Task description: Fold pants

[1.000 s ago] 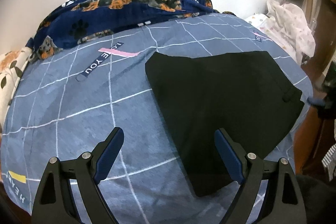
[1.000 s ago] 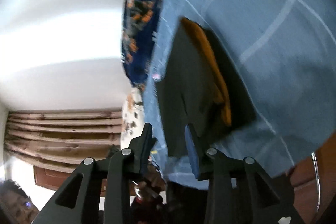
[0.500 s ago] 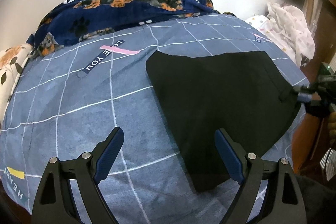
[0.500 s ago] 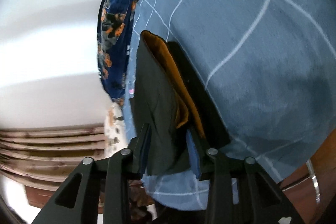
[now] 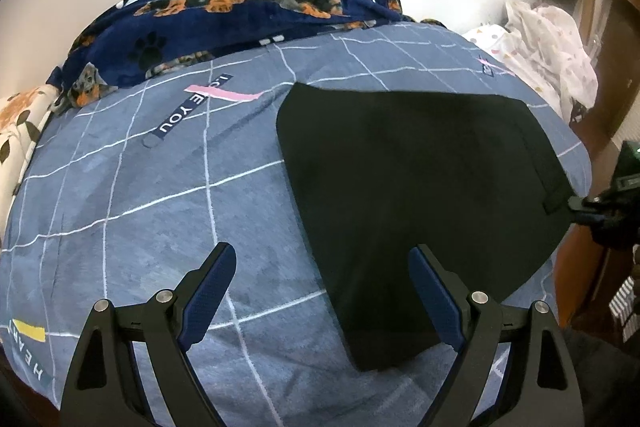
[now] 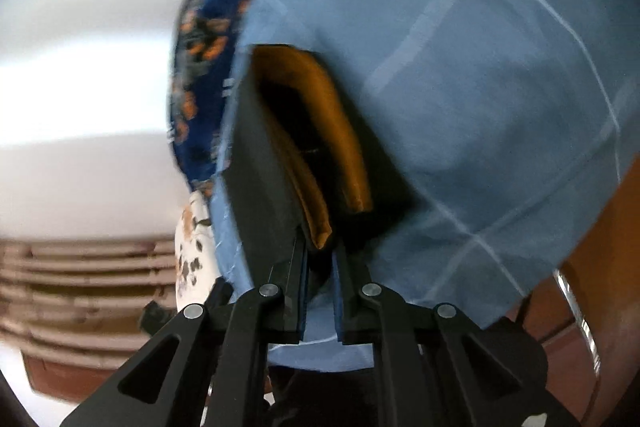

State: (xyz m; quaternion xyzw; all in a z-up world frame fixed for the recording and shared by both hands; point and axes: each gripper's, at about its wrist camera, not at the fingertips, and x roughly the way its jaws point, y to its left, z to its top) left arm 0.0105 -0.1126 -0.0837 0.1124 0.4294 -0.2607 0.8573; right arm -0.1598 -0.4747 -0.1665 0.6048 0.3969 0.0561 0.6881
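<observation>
Black pants [image 5: 416, 179] lie folded flat on the blue checked bed cover [image 5: 140, 195]. My left gripper [image 5: 322, 291] is open and empty, above the near edge of the pants. My right gripper [image 6: 320, 255] is shut on the waistband edge of the pants [image 6: 264, 163], whose orange-brown lining [image 6: 332, 131] shows inside. In the left wrist view the right gripper [image 5: 576, 207] shows at the right corner of the pants.
A navy dog-print blanket [image 5: 240, 11] is bunched at the far side of the bed. A white patterned cloth [image 5: 552, 51] lies at the far right. The bed edge and brown wooden furniture [image 5: 576, 259] are on the right.
My right gripper has moved in onto the pants' waistband edge and closed on it. The left gripper has stayed open and nearly still.
</observation>
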